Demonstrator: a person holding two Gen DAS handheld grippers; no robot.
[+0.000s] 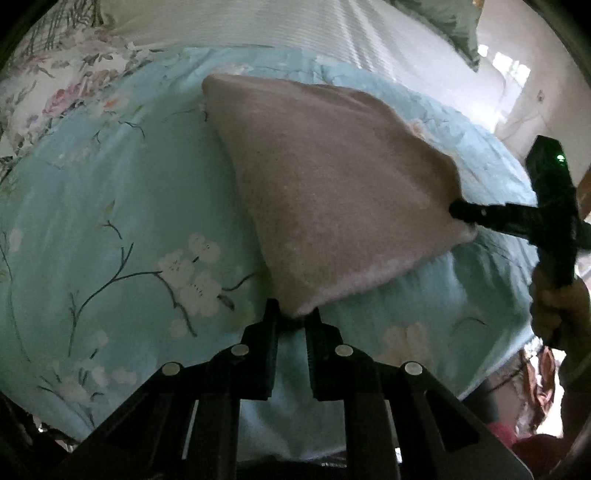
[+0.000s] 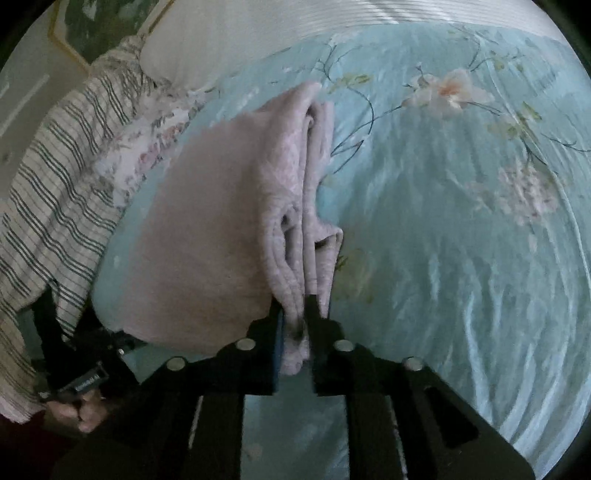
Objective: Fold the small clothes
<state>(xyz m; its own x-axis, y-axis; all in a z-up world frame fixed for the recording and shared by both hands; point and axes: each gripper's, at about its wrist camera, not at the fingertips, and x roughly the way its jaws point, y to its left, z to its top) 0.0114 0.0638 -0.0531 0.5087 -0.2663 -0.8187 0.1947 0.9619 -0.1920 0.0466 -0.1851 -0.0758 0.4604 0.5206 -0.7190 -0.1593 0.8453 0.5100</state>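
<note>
A pale pink cloth (image 1: pixel 332 184) is held up over the bed, stretched between both grippers. My left gripper (image 1: pixel 293 314) is shut on its near corner. My right gripper (image 2: pixel 295 306) is shut on the other corner, where several bunched layers of the cloth (image 2: pixel 288 206) pass between the fingers. In the left wrist view the right gripper (image 1: pixel 458 212) comes in from the right and pinches the cloth's edge. In the right wrist view the left gripper sits low at the left, mostly hidden behind the cloth.
A light blue floral bedspread (image 1: pixel 110 221) covers the bed below, also in the right wrist view (image 2: pixel 461 221). A striped garment (image 2: pixel 55 206) and a white floral fabric (image 1: pixel 44 96) lie at the left. A white pillow (image 1: pixel 240 26) sits at the head.
</note>
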